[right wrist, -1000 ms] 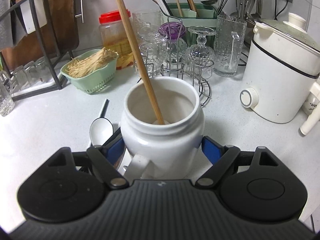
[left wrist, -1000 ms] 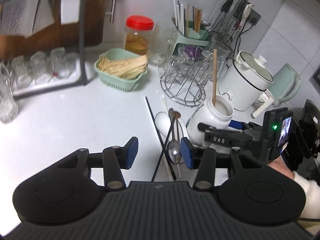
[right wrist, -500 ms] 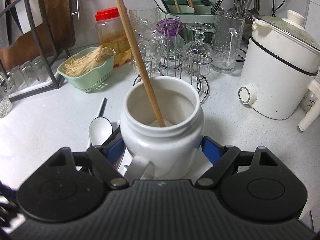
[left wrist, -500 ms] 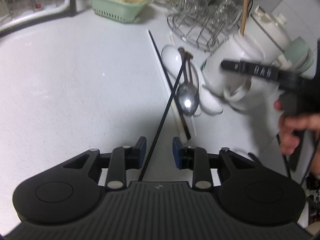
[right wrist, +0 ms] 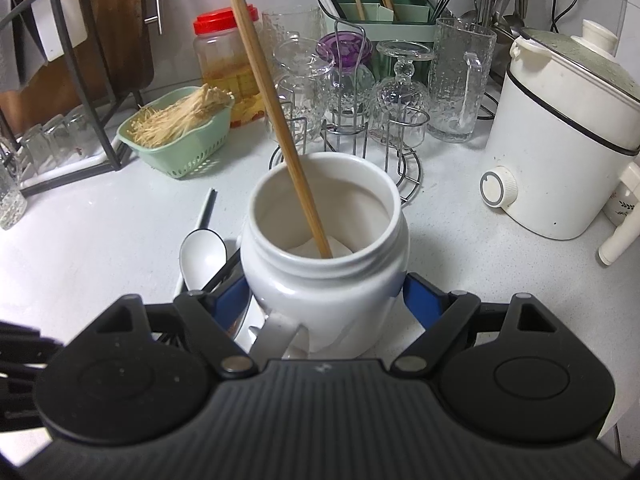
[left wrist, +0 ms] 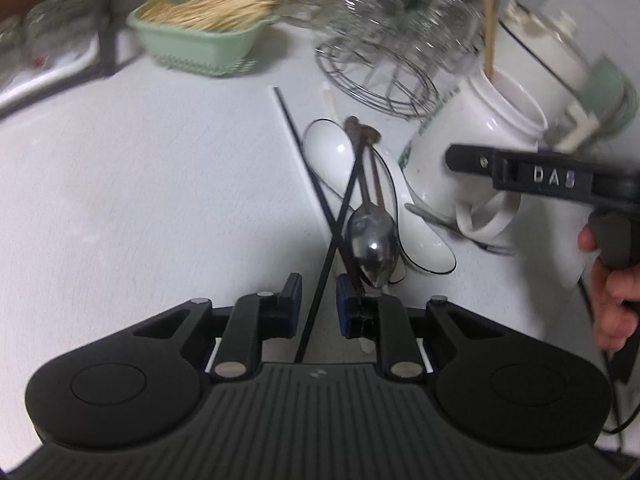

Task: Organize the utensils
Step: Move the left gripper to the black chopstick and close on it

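One stick in the jar, the rest still on the table

Nearest, the left tongs (left wrist: 318, 307) stand slightly parted around a black chopstick (left wrist: 320, 300), not yet pinching it. Just beyond lie its crossed mate, a metal spoon (left wrist: 373, 246) and two white ceramic spoons (left wrist: 334, 150), all uncollected. The right tongs (right wrist: 326, 294) bracket the white jar (right wrist: 326, 276) widely; whether their pads press it cannot be told. One wooden chopstick (right wrist: 276, 108) leans inside; the job looks barely begun.
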A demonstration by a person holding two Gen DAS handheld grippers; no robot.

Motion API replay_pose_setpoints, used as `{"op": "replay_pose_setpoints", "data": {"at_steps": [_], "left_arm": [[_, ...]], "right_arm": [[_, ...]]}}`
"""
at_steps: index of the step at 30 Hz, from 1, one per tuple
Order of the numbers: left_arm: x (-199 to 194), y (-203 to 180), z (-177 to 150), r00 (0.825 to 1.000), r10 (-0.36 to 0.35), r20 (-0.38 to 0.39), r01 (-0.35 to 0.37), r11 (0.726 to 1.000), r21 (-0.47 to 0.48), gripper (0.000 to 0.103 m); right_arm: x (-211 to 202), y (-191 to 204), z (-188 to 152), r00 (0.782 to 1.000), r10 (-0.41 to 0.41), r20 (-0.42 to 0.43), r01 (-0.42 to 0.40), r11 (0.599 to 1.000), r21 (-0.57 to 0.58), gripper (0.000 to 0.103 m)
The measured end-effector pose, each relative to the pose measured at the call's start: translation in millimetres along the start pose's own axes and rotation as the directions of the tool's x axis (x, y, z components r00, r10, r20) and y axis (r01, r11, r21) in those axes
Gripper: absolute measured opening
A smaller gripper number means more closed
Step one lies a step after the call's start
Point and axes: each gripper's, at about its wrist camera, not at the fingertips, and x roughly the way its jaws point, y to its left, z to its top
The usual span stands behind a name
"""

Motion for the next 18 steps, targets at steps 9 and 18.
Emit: {"op": "replay_pose_setpoints", "data": {"at_steps": [9,18], "left_arm": [[14,-4,9,0.999,0.002,-0.039,0.001,0.997,0.078,0.018],[24,-10,16,0.998,-0.012,-0.057,0.019,0.990,0.140,0.018]], "right_arm": [[0,0,1,1.000,0.002,-0.008,-0.002,1.000,0.005,0.086],[0,1,0,1.000,-0.001,-0.005,0.001,1.000,0.014,0.086]]}}
